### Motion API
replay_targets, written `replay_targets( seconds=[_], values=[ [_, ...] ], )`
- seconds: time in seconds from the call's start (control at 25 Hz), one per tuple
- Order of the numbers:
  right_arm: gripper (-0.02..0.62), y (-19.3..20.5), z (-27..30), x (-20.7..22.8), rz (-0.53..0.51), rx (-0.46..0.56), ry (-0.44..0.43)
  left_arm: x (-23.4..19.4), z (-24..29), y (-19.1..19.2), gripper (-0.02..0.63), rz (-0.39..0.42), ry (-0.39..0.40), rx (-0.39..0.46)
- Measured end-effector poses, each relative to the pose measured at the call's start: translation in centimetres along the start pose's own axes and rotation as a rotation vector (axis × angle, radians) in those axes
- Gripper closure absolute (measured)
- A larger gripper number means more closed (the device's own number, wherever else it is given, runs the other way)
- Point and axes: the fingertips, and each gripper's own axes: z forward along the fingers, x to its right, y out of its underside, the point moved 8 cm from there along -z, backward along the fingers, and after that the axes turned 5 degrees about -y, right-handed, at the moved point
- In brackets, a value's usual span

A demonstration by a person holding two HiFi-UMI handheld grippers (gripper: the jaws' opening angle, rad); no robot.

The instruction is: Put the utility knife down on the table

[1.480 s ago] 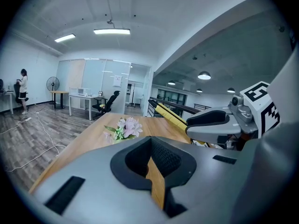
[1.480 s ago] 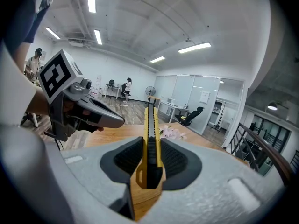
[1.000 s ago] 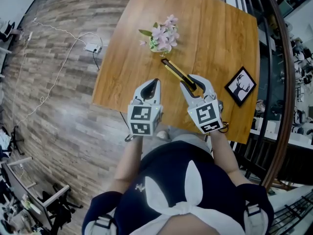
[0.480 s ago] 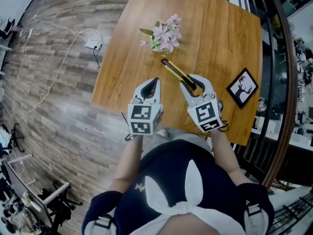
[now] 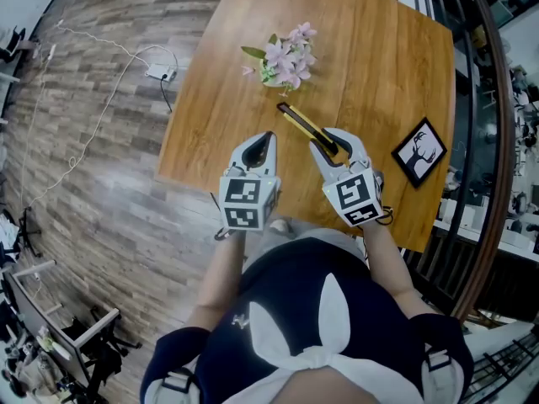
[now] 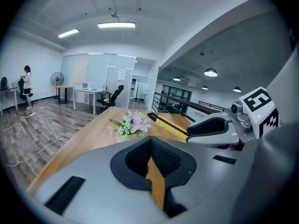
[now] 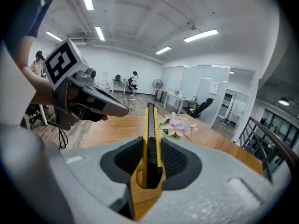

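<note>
The utility knife (image 5: 305,124), yellow with a black slider, is held above the wooden table (image 5: 379,66). My right gripper (image 5: 331,142) is shut on its rear end, and the blade end points towards the flowers. In the right gripper view the knife (image 7: 150,125) runs straight out between the pads (image 7: 133,157). To the left of it, over the table's near edge, my left gripper (image 5: 268,139) is shut and holds nothing. The left gripper view shows my left gripper (image 6: 152,148) with its tips together, and the knife (image 6: 170,125) off to the right.
A small bunch of pink flowers (image 5: 282,57) stands on the table just beyond the knife tip. A black picture frame with a deer (image 5: 415,148) lies near the table's right edge. A power strip and cable (image 5: 158,81) lie on the floor to the left.
</note>
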Motion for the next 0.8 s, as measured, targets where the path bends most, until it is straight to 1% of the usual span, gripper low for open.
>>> replay_targets(
  seconds=[0.12, 0.8],
  values=[
    [0.477, 0.1, 0.2, 0.0, -0.011, -0.013, -0.006, -0.1, 0.1, 0.1, 0.595, -0.004, 0.001, -0.004],
    [0.477, 2.2, 1.4, 0.0, 0.002, -0.066, -0.026, 0.2, 1.2, 1.0, 0.595, -0.013, 0.008, -0.039]
  ],
)
